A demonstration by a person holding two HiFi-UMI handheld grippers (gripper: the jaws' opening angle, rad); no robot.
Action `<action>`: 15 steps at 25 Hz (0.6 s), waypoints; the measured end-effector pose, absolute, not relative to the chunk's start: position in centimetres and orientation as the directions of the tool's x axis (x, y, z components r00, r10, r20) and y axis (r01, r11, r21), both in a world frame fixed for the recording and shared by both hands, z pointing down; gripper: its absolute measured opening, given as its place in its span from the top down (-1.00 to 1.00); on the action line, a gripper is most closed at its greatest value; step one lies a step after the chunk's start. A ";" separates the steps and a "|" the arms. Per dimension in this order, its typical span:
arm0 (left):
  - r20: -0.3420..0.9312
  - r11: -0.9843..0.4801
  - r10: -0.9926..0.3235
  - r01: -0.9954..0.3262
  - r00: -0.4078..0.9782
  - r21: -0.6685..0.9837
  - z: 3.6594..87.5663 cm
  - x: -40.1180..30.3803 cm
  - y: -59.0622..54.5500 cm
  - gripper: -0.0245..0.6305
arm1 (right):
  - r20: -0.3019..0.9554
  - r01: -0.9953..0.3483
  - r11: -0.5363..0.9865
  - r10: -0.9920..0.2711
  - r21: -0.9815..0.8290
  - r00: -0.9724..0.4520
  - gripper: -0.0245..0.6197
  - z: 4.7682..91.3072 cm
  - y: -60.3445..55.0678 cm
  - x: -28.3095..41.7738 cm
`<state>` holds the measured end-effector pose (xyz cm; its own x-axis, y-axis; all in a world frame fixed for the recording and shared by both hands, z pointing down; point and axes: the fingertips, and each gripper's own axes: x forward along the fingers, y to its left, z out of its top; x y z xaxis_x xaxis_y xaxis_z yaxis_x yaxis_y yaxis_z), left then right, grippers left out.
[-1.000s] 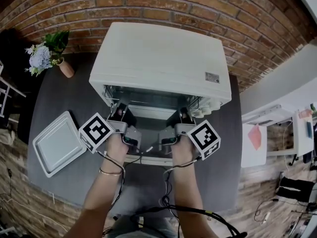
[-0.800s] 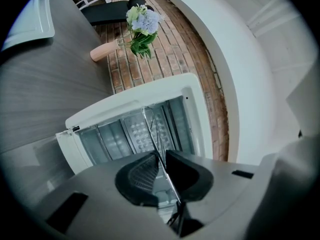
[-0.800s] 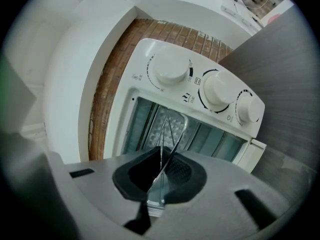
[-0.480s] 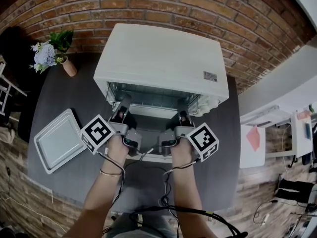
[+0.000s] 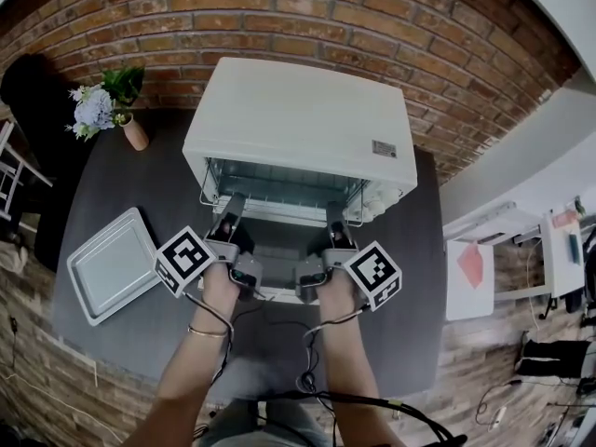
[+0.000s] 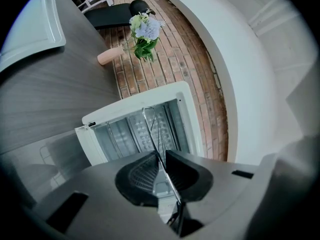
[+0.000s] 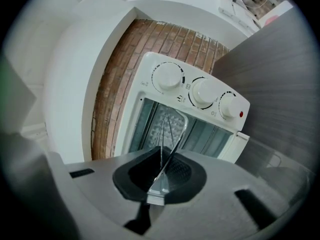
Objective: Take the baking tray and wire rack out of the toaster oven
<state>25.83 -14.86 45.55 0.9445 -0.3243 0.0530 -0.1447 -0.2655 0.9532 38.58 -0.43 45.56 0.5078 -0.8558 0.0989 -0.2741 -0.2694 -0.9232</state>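
1. The left gripper [image 5: 233, 205] and the right gripper [image 5: 333, 212] sit slightly farther back from the mouth of the toaster oven [image 5: 303, 124] than a second ago. The wire rack [image 5: 279, 194] has come out a little with them.
2. The grip is unchanged. In the left gripper view the jaws pinch the rack's front wire, and the right gripper view shows its jaws pressed together on the same edge.
3. The rack lies level, partly inside the oven and partly over the lowered door [image 5: 277, 254].
4. The baking tray [image 5: 112, 266] stays where it was, already out on the dark table [image 5: 410, 287], well to the left of the oven.
5. The count:
   - one oven
   - one rack
   - one tray
   - two grippers, with a marker cube [image 5: 183, 259] on each
   - three knobs [image 7: 204, 93]
   - one vase of flowers [image 5: 116, 110] by the brick wall [image 5: 307, 17]
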 end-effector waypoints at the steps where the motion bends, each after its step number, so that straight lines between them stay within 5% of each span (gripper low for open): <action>1: 0.055 -0.266 -0.322 -0.146 0.945 0.953 45.6 25.6 -14.7 0.80 | 0.100 -0.275 -0.269 -0.857 -0.923 0.505 0.90 45.6 -0.3 38.4; 15: 0.075 -0.263 -0.317 -0.164 0.945 0.951 45.8 23.5 -13.0 0.80 | 0.109 -0.261 -0.267 -0.862 -0.928 0.495 0.91 45.9 1.4 36.4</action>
